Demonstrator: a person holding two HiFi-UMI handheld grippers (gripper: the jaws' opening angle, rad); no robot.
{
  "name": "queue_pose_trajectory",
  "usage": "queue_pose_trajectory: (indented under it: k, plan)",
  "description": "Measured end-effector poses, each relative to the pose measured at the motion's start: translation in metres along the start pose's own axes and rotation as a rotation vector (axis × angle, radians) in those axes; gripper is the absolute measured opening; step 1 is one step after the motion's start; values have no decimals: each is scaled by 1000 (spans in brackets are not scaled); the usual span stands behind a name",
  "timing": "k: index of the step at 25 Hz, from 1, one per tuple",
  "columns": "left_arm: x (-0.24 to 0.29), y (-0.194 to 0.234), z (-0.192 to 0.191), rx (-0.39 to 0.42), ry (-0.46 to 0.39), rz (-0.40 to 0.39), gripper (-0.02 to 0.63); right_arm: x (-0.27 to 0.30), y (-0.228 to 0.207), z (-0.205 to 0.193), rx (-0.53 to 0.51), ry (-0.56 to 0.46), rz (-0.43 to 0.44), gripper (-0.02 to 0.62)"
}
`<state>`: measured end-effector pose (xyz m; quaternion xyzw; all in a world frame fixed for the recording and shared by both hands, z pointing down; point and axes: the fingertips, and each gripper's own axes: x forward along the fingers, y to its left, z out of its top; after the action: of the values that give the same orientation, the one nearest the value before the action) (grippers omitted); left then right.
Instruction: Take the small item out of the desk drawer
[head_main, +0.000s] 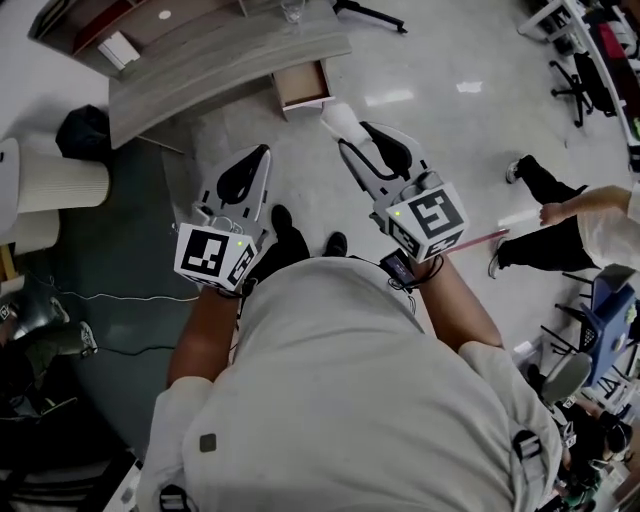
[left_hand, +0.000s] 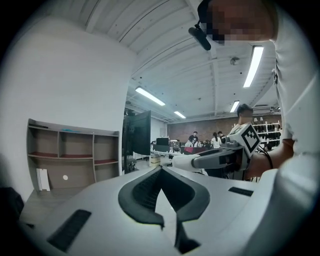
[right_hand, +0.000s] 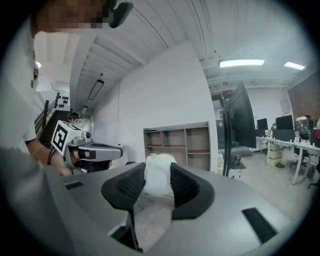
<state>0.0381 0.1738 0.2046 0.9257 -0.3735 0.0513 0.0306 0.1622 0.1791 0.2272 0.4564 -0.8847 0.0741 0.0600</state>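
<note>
A small white fluffy item (head_main: 338, 118) is pinched at the tips of my right gripper (head_main: 350, 132), held in the air in front of the person's body. In the right gripper view the white item (right_hand: 159, 176) fills the gap between the two black pads (right_hand: 131, 186), so the right gripper (right_hand: 158, 172) is shut on it. The grey desk (head_main: 220, 62) stands beyond, and its drawer (head_main: 303, 85) hangs pulled out with a bare bottom. My left gripper (head_main: 262, 155) floats beside the right one, tips together, holding nothing. The left gripper (left_hand: 160, 171) shows its tips touching.
A wall shelf (head_main: 110, 25) stands behind the desk, and a glass (head_main: 292, 10) sits on the desktop. A white chair (head_main: 40, 190) and a black bag (head_main: 85, 130) are at the left. Another person (head_main: 560, 235) stands on the floor at the right.
</note>
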Motion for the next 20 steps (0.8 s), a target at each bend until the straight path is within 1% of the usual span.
queue_pose_trajectory:
  k: [4, 7, 13, 16, 20]
  plan:
    - [-22, -8, -6, -11, 12, 13, 12, -10, 21, -5, 7, 0, 19, 160]
    - [-36, -10, -8, -11, 10, 6, 12, -15, 36, -8, 6, -4, 18, 160]
    - [-74, -9, -15, -19, 1, -39, 12, -26, 77, -11, 1, -9, -16, 160]
    - [-98, 0, -13, -22, -12, -61, 12, -24, 101, -10, 0, 0, -42, 160]
    - [-136, 15, -11, -17, -26, -85, 12, -15, 144, -12, -7, 7, -53, 160]
